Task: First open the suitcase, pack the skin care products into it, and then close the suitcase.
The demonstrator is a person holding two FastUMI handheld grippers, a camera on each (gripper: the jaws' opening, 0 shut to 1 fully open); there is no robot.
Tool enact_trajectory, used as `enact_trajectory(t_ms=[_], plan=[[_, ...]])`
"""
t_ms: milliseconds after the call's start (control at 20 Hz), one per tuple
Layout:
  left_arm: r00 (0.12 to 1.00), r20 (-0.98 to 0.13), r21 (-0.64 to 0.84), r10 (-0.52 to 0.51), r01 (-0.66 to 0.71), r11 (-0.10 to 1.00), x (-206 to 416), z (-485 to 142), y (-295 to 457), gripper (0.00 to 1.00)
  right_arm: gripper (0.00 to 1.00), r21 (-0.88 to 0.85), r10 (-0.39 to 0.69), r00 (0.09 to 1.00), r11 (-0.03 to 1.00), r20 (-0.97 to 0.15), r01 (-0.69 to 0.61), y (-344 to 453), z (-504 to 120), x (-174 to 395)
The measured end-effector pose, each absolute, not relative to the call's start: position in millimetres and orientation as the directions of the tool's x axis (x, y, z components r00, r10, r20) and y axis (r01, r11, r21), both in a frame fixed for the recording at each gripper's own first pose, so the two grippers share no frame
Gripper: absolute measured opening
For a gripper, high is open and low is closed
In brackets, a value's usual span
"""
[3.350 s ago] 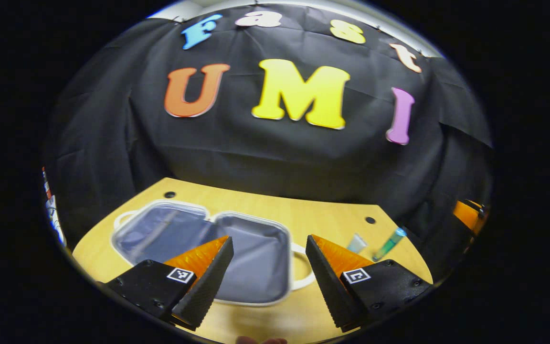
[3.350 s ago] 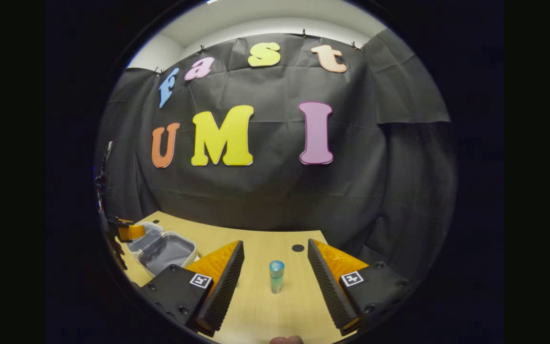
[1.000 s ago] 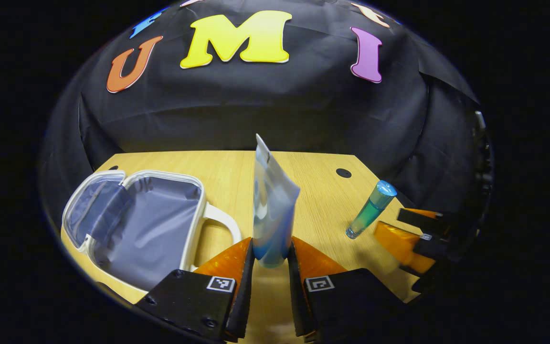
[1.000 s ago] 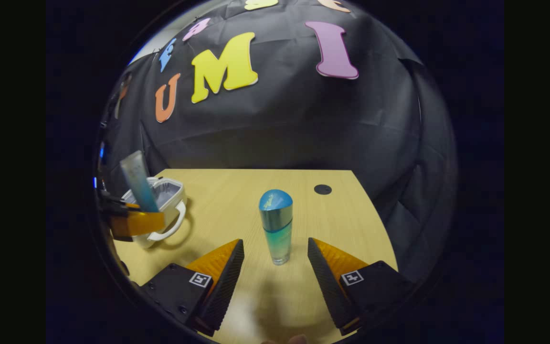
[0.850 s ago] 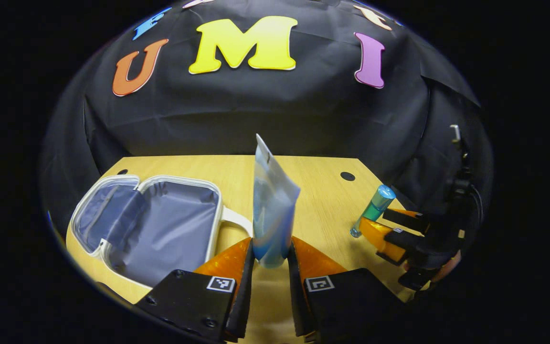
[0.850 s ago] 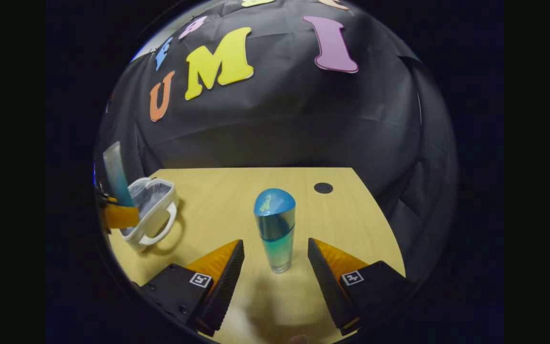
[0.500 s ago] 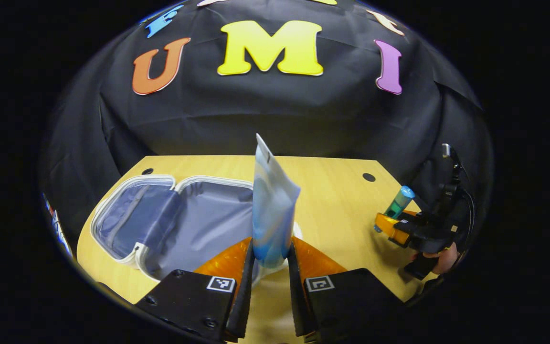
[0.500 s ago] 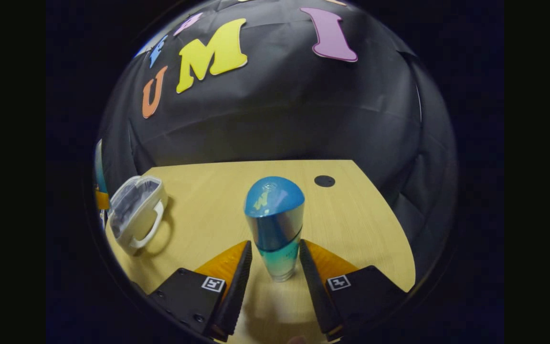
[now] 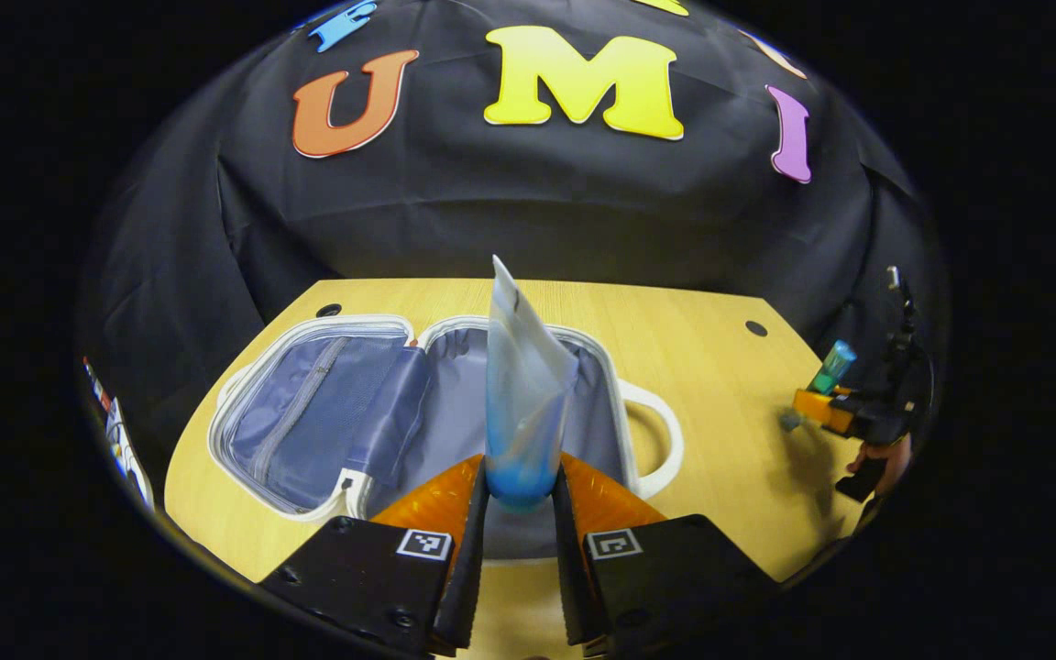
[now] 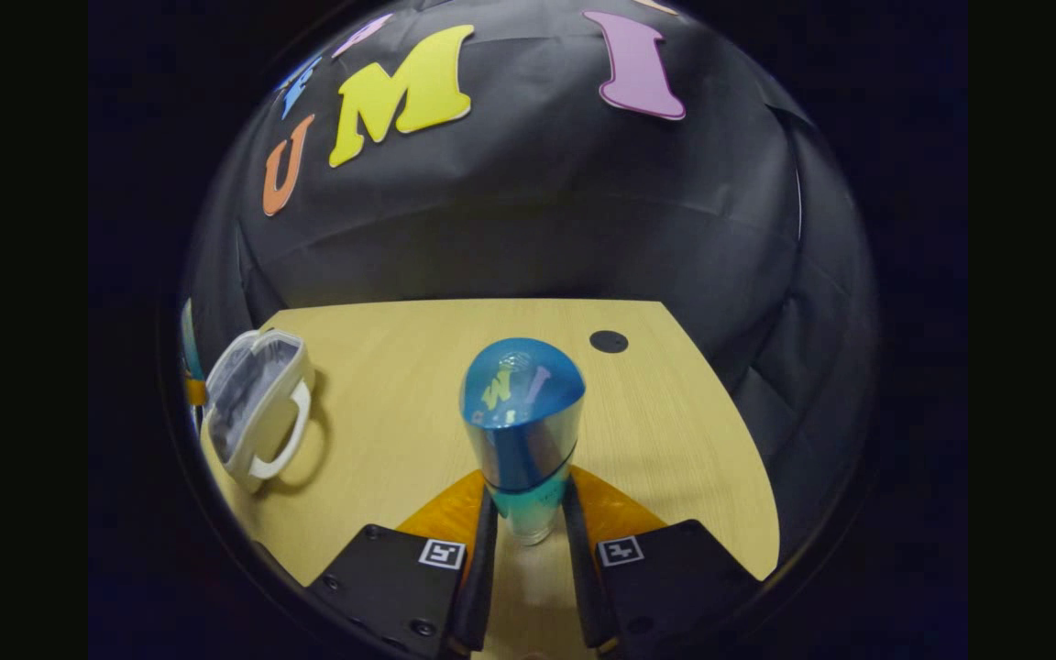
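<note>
A white suitcase with grey lining lies open on the wooden table. My left gripper is shut on a pale blue tube, held upright over the suitcase's right half. My right gripper is shut on a blue-capped bottle that stands upright on the table. In the left gripper view that bottle shows far right with the right gripper and a hand. In the right gripper view the suitcase sits far left.
The black cloth wall closes the back of the table. A dark round hole lies in the tabletop behind the bottle, and others near the back edge. Bare wood lies between the suitcase and the bottle.
My left gripper has carried the tube leftward from the bare table to above the open suitcase. My right gripper has closed its fingers onto the bottle.
</note>
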State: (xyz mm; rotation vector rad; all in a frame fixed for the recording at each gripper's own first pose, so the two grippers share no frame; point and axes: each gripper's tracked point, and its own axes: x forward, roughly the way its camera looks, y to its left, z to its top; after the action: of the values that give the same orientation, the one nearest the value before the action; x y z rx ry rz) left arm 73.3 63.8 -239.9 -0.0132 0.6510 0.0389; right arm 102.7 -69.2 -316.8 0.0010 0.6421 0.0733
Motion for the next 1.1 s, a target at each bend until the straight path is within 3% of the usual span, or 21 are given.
enact_trajectory(t_ms=[250,500,750,1100], plan=[[0.697,-0.717,-0.011,-0.004,-0.005,1.0,77.6,-296.5,89.0,0.4,0.35,0.057,0.118,0.803,0.993,-0.584,-0.104,-47.1,-246.1,49.9],[0.572,-0.818,0.033,0.062,-0.061,0.998,78.1,-335.6,113.4,0.4,0.35,0.203,0.153,0.798,0.978,-0.582,-0.04,-29.8,-188.0,4.0],[0.501,-0.852,0.11,0.155,-0.118,0.987,82.8,-339.3,130.5,0.4,0.35,0.222,0.175,0.829,0.973,-0.532,-0.063,-15.3,-145.5,-9.7],[0.428,-0.882,0.139,0.198,-0.166,0.976,94.0,-345.4,134.1,0.41,0.35,0.206,0.202,0.84,0.972,-0.503,-0.111,-4.7,-127.7,-12.8]])
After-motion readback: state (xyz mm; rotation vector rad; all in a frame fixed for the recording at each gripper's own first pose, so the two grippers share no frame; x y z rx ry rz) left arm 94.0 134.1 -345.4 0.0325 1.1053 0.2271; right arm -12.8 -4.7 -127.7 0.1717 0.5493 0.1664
